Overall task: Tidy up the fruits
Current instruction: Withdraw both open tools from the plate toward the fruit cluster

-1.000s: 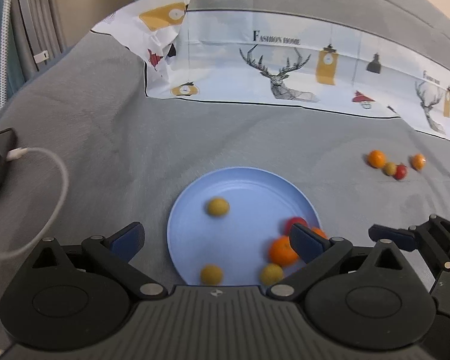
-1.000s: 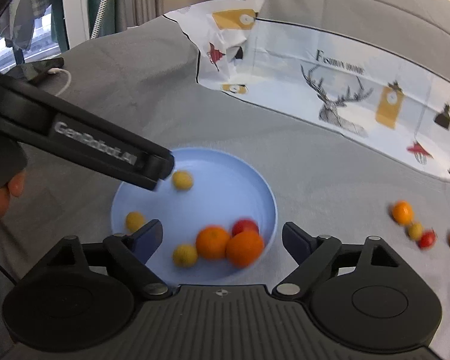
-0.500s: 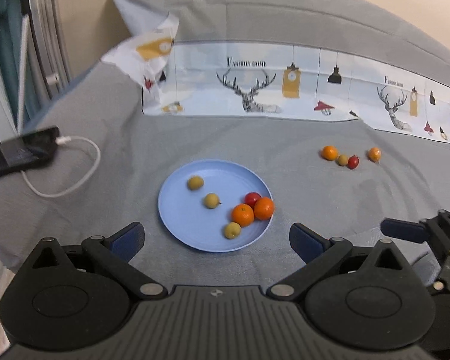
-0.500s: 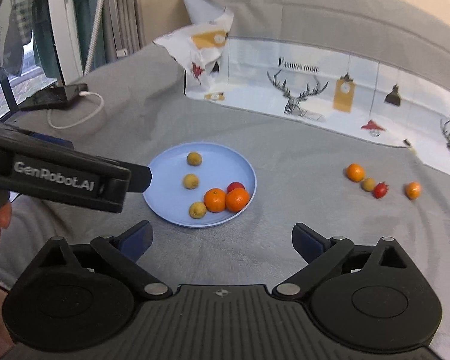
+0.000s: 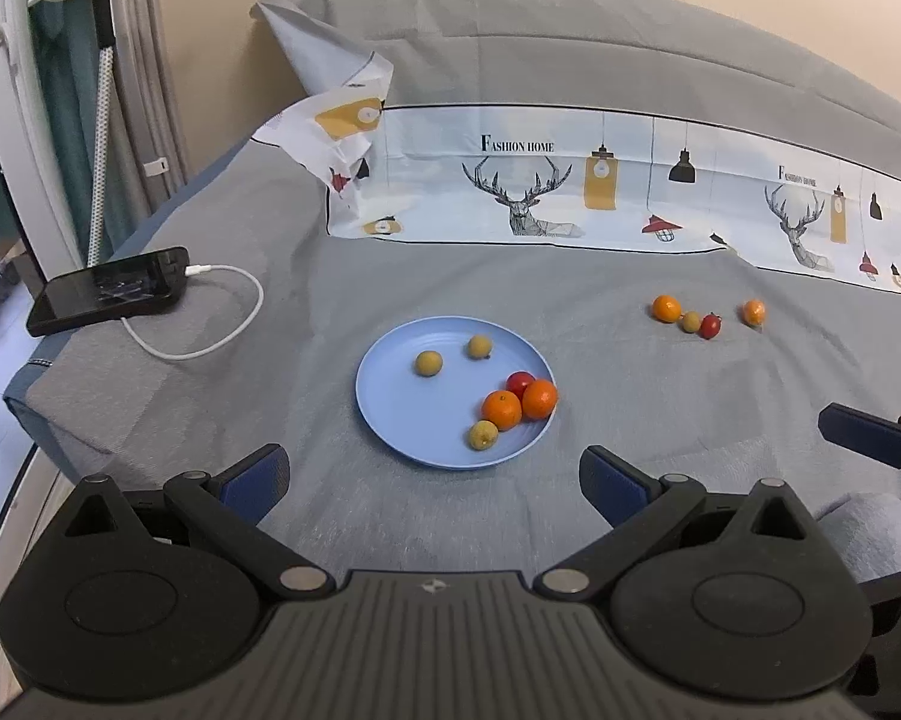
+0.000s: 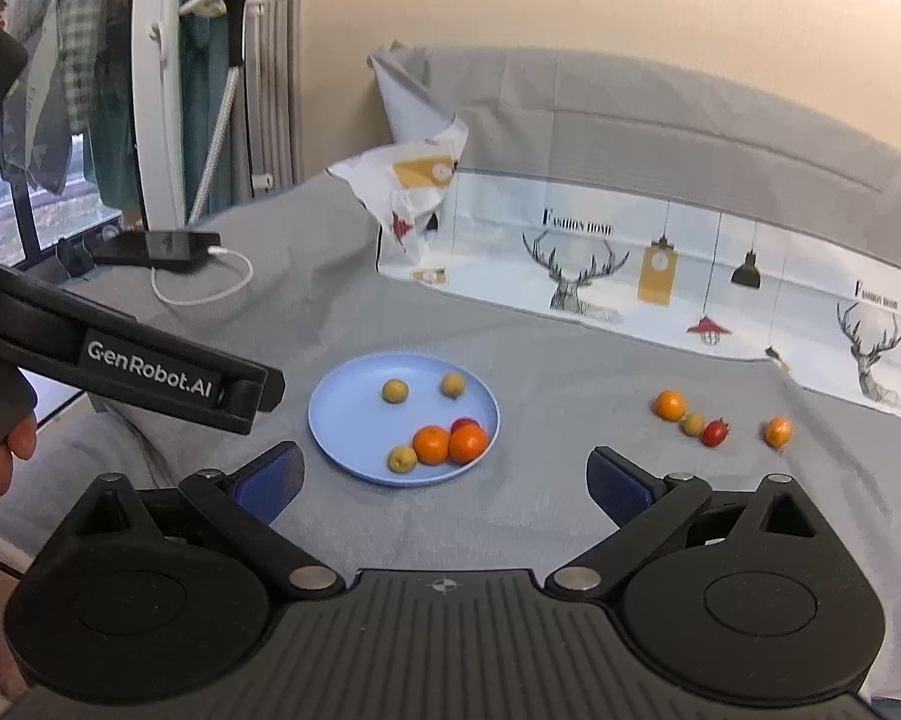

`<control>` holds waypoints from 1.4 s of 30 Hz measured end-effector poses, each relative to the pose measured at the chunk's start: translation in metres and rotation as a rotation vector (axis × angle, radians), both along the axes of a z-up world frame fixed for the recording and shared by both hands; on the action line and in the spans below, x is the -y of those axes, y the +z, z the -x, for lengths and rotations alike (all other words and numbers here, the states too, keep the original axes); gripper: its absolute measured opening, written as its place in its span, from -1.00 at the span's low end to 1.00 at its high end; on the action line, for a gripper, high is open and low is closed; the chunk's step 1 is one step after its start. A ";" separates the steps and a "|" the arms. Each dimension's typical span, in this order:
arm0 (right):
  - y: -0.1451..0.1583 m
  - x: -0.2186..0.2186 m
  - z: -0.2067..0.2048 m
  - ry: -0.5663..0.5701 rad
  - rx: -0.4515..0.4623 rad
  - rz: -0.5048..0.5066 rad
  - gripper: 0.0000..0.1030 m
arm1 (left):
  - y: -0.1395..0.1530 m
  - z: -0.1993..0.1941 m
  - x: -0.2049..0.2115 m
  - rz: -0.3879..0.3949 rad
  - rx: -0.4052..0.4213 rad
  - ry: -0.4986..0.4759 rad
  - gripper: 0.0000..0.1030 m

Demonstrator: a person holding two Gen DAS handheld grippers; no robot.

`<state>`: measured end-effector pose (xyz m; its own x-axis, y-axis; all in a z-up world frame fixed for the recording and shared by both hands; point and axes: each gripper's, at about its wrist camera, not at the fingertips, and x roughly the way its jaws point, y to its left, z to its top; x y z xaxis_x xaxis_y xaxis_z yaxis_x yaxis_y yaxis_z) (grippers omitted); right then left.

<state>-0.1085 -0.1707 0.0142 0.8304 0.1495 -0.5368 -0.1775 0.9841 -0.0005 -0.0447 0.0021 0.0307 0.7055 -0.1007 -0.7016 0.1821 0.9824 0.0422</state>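
Black ribbed gripper (image 5: 432,474) bodies with round discs, silver pivot screws, blue finger pads (image 6: 270,480); white "GenRobot.AI" lettering along one black finger.

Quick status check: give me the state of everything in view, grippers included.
left gripper: open, empty
right gripper: open, empty
blue plate: on the grey cover, holding six fruits
loose fruits: four, on the cover right of the plate
phone: lying flat, cable plugged in
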 end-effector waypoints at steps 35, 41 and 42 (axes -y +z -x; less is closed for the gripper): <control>0.006 0.008 0.027 -0.051 0.041 -0.025 0.96 | 0.002 0.013 0.019 -0.062 -0.005 -0.042 0.99; -0.008 0.016 0.014 -0.064 -0.013 -0.054 0.96 | -0.014 -0.005 0.028 -0.088 -0.063 -0.045 0.99; -0.010 0.018 0.012 -0.066 -0.022 -0.060 0.96 | -0.018 -0.008 0.031 -0.094 -0.074 -0.046 0.99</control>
<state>-0.1203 -0.1888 0.0040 0.8278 0.1274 -0.5464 -0.1120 0.9918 0.0616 -0.0365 -0.0285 0.0130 0.6478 -0.0627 -0.7592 0.2328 0.9652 0.1189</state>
